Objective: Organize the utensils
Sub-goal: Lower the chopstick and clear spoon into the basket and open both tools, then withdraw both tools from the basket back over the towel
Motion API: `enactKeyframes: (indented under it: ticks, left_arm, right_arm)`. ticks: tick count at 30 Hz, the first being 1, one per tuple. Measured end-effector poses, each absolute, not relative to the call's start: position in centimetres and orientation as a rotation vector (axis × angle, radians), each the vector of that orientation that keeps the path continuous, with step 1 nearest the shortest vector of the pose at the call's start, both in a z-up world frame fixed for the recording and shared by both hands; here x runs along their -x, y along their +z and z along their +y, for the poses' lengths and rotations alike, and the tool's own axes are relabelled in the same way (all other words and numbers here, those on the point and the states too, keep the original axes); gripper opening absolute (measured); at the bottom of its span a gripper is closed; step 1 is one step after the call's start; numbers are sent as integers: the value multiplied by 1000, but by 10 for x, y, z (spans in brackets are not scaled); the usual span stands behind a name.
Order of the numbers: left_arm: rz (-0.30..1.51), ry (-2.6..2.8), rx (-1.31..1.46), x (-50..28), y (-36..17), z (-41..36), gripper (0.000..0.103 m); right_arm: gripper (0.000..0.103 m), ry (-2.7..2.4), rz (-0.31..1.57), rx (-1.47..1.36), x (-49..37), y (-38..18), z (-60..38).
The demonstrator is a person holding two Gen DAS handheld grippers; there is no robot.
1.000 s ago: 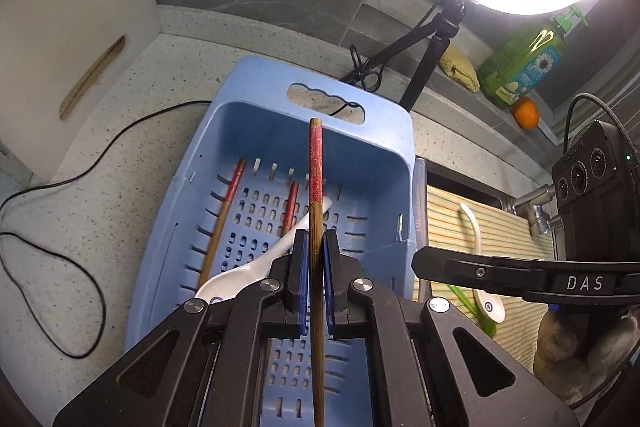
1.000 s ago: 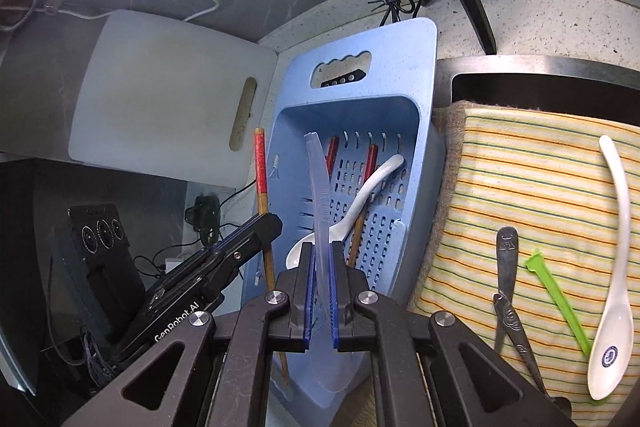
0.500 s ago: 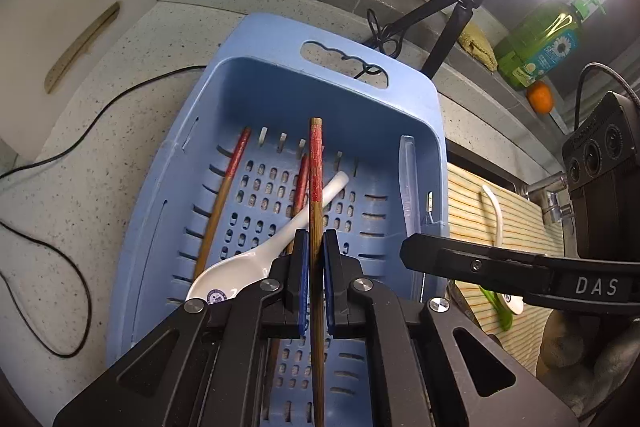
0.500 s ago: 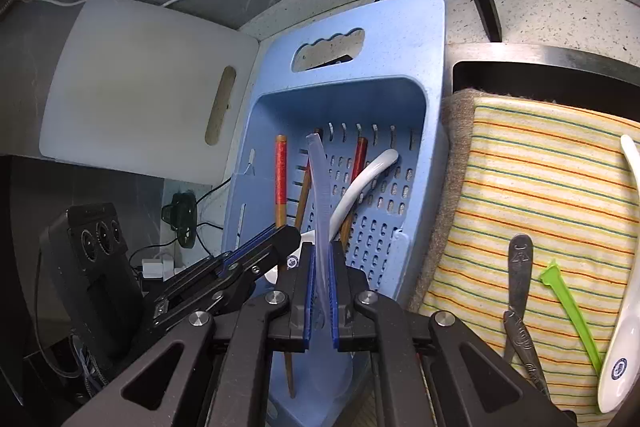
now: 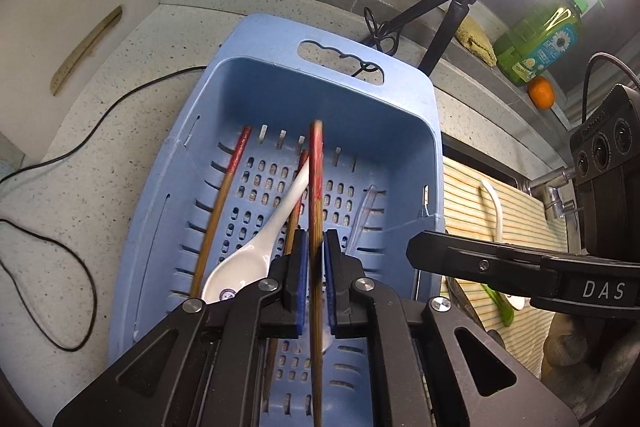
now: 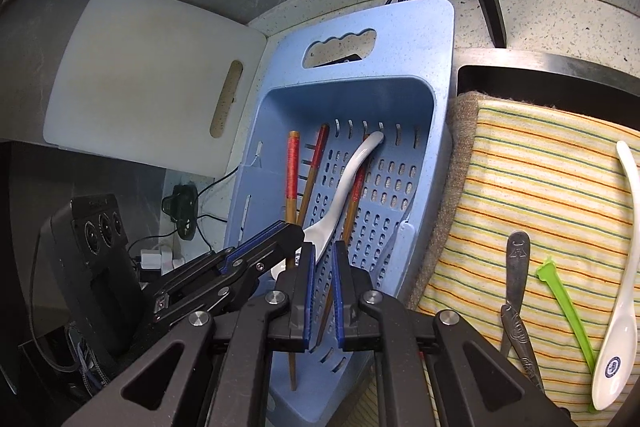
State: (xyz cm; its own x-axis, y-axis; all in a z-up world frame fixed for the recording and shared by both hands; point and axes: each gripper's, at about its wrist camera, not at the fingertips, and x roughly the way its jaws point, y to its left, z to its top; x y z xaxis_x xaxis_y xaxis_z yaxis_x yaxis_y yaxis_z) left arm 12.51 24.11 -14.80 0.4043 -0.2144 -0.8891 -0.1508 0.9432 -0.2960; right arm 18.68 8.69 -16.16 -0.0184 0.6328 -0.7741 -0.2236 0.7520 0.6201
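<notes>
My left gripper point(image 5: 315, 279) and right gripper point(image 6: 322, 291) are black plastic, with blue pads point(image 5: 303, 277), silver screws point(image 5: 268, 285) and white "DAS" lettering point(image 5: 603, 290).

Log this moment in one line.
left fingers: astride red-tipped chopstick, grip unclear | right fingers: open, empty | blue basket: white spoon, clear spoon, two chopsticks | striped towel: utensils unsorted

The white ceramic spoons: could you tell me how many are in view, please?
2. One white spoon lies in the blue basket, across the chopsticks. The other spoon lies on the striped cloth, at its right edge. Others may be hidden.
</notes>
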Motion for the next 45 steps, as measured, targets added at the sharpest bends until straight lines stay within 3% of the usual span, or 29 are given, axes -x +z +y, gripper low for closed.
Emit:
enactKeyframes:
  ticks: [1,18,30,34,45]
  left_arm:
    - [1165,-33,358,-125,-148,241,17]
    - [1091,10,262,-95,-111,213,18]
    - [1018,-4,193,-63,-82,166,33]
    - [1022,-16,204,-48,-83,155,34]
    - [1080,-47,274,-17,-109,121,34]
  right_arm:
    - [9,704,1436,-358,-187,-161,87]
    - [15,742,1380,-314,-169,-133,53]
    - [32,776,1271,-249,-153,-102,-7]
    - [42,769,1213,-250,-155,-95,-46]
    - [44,673,1221,-257,-171,-112,-126]
